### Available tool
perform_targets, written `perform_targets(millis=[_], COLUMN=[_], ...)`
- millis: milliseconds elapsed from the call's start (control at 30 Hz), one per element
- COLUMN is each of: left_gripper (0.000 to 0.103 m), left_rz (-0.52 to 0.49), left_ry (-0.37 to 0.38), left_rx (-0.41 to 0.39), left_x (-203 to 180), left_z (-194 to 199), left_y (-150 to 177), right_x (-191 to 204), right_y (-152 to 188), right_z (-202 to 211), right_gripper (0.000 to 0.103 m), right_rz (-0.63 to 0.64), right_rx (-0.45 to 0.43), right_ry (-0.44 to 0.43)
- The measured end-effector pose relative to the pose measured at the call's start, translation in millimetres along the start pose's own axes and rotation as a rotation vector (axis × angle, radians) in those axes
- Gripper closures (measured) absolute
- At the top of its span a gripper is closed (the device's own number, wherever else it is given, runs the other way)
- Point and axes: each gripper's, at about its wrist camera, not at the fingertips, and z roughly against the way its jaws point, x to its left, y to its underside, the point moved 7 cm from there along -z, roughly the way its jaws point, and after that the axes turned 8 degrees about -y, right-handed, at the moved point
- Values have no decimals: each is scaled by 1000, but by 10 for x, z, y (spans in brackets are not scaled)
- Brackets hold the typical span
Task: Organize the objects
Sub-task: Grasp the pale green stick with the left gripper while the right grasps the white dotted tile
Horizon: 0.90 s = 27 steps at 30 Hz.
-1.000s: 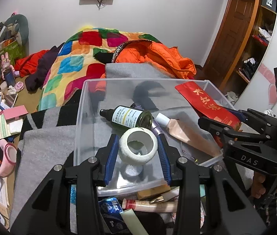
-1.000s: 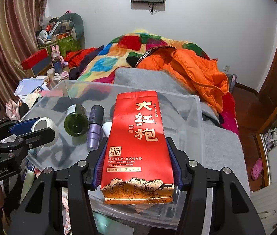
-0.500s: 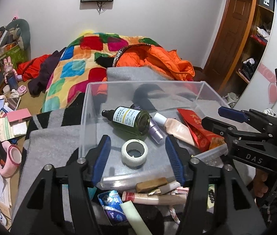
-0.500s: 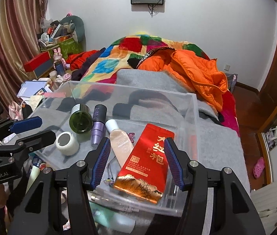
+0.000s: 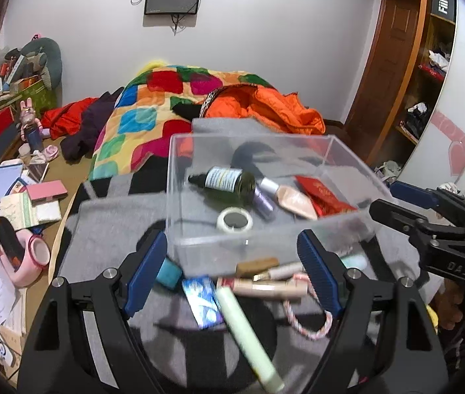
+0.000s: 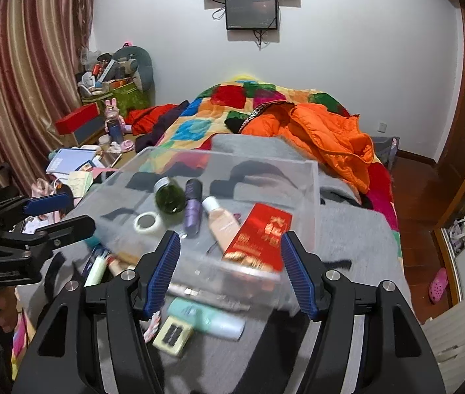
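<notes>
Fingers of the left gripper (image 5: 232,271) and right gripper (image 6: 230,271) were spread, holding nothing. The box (image 5: 347,151) held tape (image 5: 234,220), bottle (image 5: 229,181), packet (image 6: 258,238); tubes (image 5: 262,285) outside remained unsorted.

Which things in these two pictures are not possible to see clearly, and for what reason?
- Small items in front of the clear box: left wrist view, motion blur; which products, I cannot tell.
- Green bottle label: left wrist view, print too small.
- Tubes under the box's near wall: right wrist view, blurred, partly covered.
</notes>
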Motion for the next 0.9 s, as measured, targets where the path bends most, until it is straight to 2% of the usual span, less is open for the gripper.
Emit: perform_targets(millis=[200, 333, 533, 600, 667, 800, 900], left_gripper=[24, 38, 58, 62, 67, 76, 78], left_rz=[12, 4, 10, 6, -4, -19, -16], left_ry=[12, 18, 0, 0, -1, -4, 2], left_rx=[45, 90, 135, 125, 118, 110, 112], left_x=[-79, -150, -153, -125, -106, -28, 39], left_z=[13, -51, -156, -130, -98, -25, 6], left_y=[361, 571, 792, 830, 853, 912, 929], right_x=[172, 297, 354, 347, 341, 324, 314], right_y=[292, 569, 779, 805, 840, 880, 897], right_z=[5, -92, -268, -294, -310, -313, -272], right_gripper=[43, 43, 44, 50, 64, 76, 78], right_rz=[7, -11, -29, -33, -32, -32, -23], right_rx=[46, 113, 168, 172, 182, 191, 187], right_ry=[-19, -62, -72, -69, -69, -78, -70])
